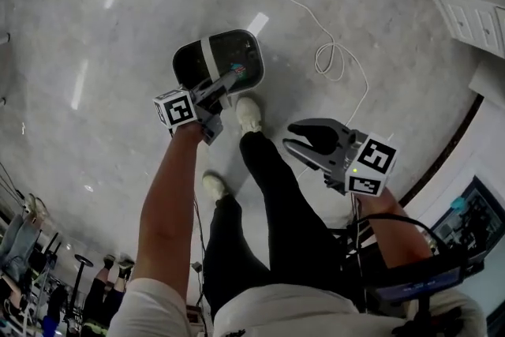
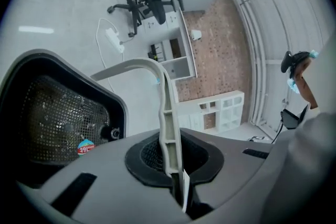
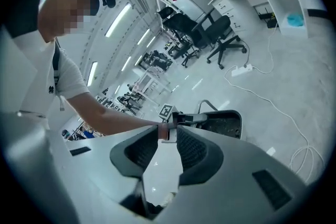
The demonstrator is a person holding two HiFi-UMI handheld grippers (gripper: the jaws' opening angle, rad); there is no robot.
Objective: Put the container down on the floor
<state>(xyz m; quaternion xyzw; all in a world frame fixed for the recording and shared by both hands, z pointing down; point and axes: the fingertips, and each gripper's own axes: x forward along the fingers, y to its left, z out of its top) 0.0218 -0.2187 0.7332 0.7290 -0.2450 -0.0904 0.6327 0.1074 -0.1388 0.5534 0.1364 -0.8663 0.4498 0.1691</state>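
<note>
1. Closest in, our left gripper has its jaws squeezed together on the container's pale handle. The strap runs straight up out of the pinch, so it's a proper clamp.
2. Just past those jaws and off to their left hangs the container itself, with a black rim and mesh wall. It's carried by the handle alone.
3. Our right gripper has its jaws apart with nothing between them, only floor showing through the gap. It points across at the container but stays well clear of it, so it's basically a spectator.
4. Below and beyond the left jaws is the glossy grey floor. In the head view one white shoe sits just beside the container, and a white cable loops farther out.
5. We'd call this the lowering step. The container looks like it's held above the floor, though no view shows the base clearly enough to rule out contact.
6. The next move, as we see it, is to bring the left gripper straight down until the base sits flat. Then we open the jaws and pull back off the handle without dragging it. We'd keep the container away from that shoe on the way down.
</note>
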